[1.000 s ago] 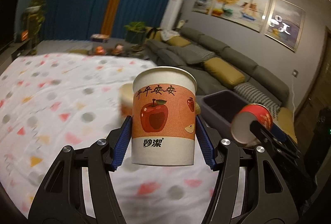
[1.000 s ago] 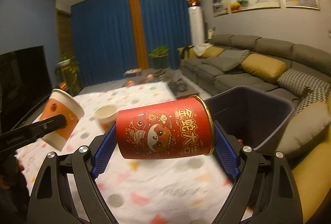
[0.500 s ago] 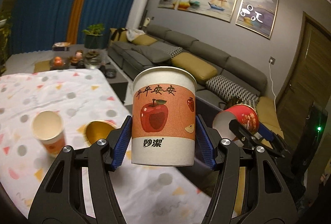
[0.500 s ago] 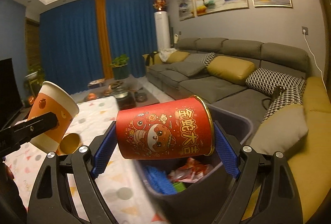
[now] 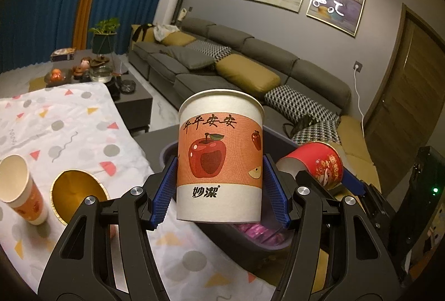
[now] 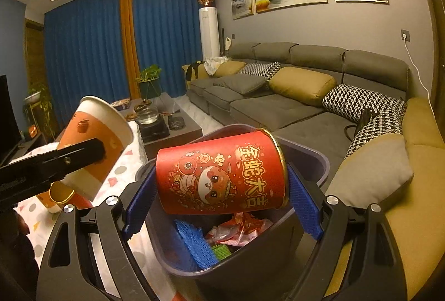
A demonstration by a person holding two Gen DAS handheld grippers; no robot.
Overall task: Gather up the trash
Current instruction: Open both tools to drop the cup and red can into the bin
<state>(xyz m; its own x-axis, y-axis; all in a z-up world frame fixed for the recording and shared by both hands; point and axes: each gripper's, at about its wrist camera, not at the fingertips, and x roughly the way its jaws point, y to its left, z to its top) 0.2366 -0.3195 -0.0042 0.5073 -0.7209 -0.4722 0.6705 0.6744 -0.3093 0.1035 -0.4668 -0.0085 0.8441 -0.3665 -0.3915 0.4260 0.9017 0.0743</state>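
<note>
Beyond the white tablecloth (image 5: 69,134) with coloured shapes, a grey sofa (image 6: 278,106) lines the wall. Left gripper (image 5: 219,184) clamps an upright white-and-orange paper cup with an apple print (image 5: 219,156). Right gripper (image 6: 222,187) pinches a red gold-rimmed paper cup (image 6: 219,175) (lying sideways) above the dark grey plastic bin (image 6: 250,267) holding wrappers.

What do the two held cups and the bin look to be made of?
Apple cup: apparently paper, matte white with an orange printed band and a rolled lip. Red cup: likely paper too, glossy red print with a gold rim. Bin: probably molded plastic, smooth dark grey walls with rounded corners.
</note>
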